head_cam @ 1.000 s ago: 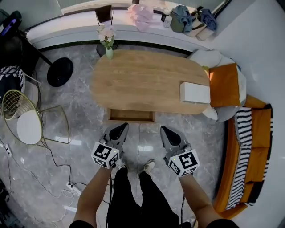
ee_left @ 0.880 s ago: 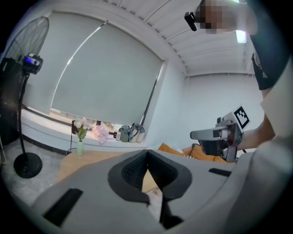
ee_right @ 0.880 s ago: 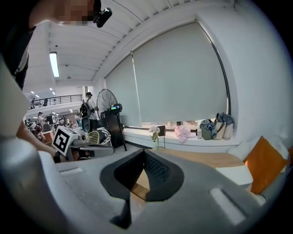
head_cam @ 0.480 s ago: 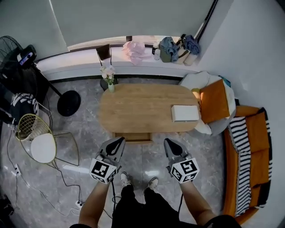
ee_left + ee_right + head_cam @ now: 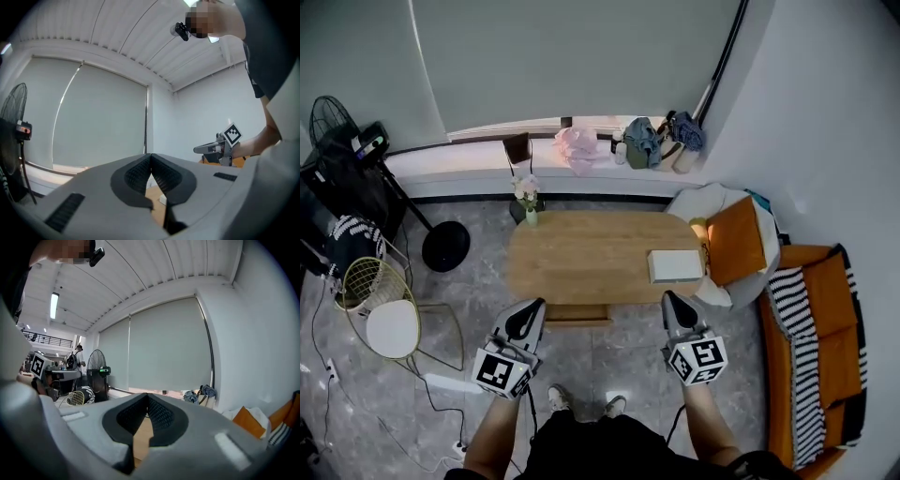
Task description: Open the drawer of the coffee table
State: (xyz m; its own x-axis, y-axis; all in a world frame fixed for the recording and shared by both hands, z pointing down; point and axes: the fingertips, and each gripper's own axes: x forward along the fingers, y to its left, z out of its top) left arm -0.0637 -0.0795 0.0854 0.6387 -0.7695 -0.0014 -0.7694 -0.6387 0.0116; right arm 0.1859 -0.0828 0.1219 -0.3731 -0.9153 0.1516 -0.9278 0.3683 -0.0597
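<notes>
The oval wooden coffee table (image 5: 591, 258) stands in the middle of the head view. Its drawer (image 5: 577, 315) sticks out a little from the near side, between the two grippers. My left gripper (image 5: 530, 312) hangs in the air in front of the table's near left edge, jaws shut with nothing in them. My right gripper (image 5: 673, 305) is held at the near right edge, also shut and empty. Neither touches the table or the drawer. In the left gripper view the pads (image 5: 140, 171) meet, and the right gripper (image 5: 201, 149) shows beyond. In the right gripper view the pads (image 5: 159, 416) meet too.
A white box (image 5: 675, 266) lies on the table's right end and a flower vase (image 5: 529, 199) on its far left corner. An orange cushion (image 5: 734, 240) and a striped sofa (image 5: 811, 347) are on the right. A gold wire chair (image 5: 380, 300) and a fan's base (image 5: 445, 247) stand left.
Both grippers have risen and the head view has pulled up and back, so the table looks smaller and farther. The jaws stay shut and the drawer has not moved.
</notes>
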